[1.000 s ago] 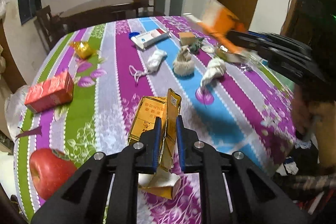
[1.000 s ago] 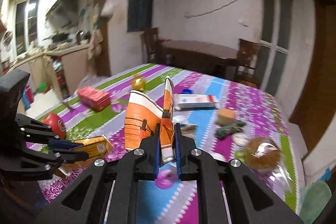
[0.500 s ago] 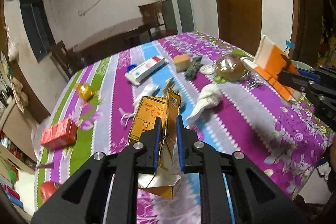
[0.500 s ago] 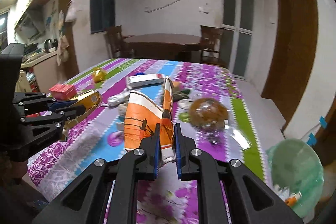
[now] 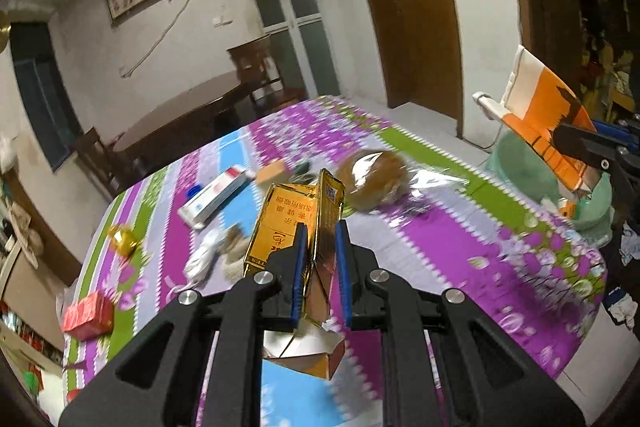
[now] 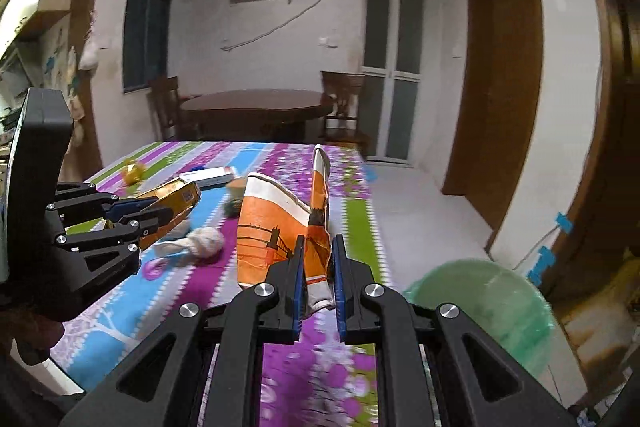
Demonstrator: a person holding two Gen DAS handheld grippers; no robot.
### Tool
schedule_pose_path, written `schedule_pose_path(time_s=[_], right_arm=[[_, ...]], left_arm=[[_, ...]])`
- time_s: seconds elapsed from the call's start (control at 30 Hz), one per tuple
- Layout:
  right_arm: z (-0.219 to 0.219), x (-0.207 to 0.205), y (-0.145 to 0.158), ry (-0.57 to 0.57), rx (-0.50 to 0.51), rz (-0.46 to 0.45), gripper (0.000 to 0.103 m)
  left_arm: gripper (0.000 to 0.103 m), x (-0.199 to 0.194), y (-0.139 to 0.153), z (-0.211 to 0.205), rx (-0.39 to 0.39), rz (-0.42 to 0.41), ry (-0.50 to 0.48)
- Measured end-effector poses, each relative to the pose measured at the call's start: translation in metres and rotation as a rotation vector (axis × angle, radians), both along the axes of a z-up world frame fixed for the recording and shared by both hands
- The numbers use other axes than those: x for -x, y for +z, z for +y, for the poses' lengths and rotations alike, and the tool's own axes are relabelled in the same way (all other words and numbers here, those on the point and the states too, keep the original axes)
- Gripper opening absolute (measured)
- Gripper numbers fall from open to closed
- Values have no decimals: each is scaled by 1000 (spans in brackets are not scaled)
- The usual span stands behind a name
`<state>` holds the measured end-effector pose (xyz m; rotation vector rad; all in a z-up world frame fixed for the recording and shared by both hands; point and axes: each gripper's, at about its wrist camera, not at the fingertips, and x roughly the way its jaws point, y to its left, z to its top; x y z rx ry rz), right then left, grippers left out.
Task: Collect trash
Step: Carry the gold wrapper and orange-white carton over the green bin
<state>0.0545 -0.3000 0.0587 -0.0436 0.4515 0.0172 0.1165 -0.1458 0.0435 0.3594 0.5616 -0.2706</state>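
Note:
My left gripper [image 5: 320, 239] is shut on a torn gold carton [image 5: 288, 223], held above the striped tablecloth [image 5: 460, 251]. That same gold carton [image 6: 176, 199] and the left gripper [image 6: 160, 213] show at the left of the right wrist view. My right gripper [image 6: 318, 251] is shut on a flattened orange-and-white carton [image 6: 272, 227]; this orange carton [image 5: 544, 115] appears at the far right of the left wrist view, over a green bin [image 5: 528, 167]. The green bin [image 6: 492, 303] stands on the floor beside the table's right edge.
On the cloth lie a wrapped bun [image 5: 376, 183], a white-and-red box [image 5: 216, 195], a red box [image 5: 88, 315], a gold wrapper [image 5: 124, 239], crumpled white tissue [image 6: 204, 243] and a tan cube [image 5: 272, 173]. A round wooden table with chairs [image 6: 256, 107] stands behind.
Both grippers have swung right across the table with their cartons held. The green bin has come into both views, and the orange carton now hangs above it.

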Motion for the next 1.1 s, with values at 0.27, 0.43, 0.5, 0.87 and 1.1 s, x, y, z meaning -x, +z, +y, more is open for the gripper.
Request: schedule_pose_path(time_s=[0.27, 0.43, 0.5, 0.87, 1.1], right_arm=[[-39, 24, 8, -71, 9, -25, 13], [-58, 35, 8, -108, 18, -26, 13], [-64, 38, 8, -125, 24, -24, 13], [-109, 49, 3, -225, 39, -3, 13], [-132, 52, 0, -280, 49, 13, 13]], left_arm=[[13, 3, 2, -39, -22, -18, -68], [13, 1, 1, -61, -37, -21, -96], [13, 1, 0, -70, -44, -22, -109], [13, 0, -3, -113, -84, -37, -171], [13, 0, -7, -146, -106, -41, -217]])
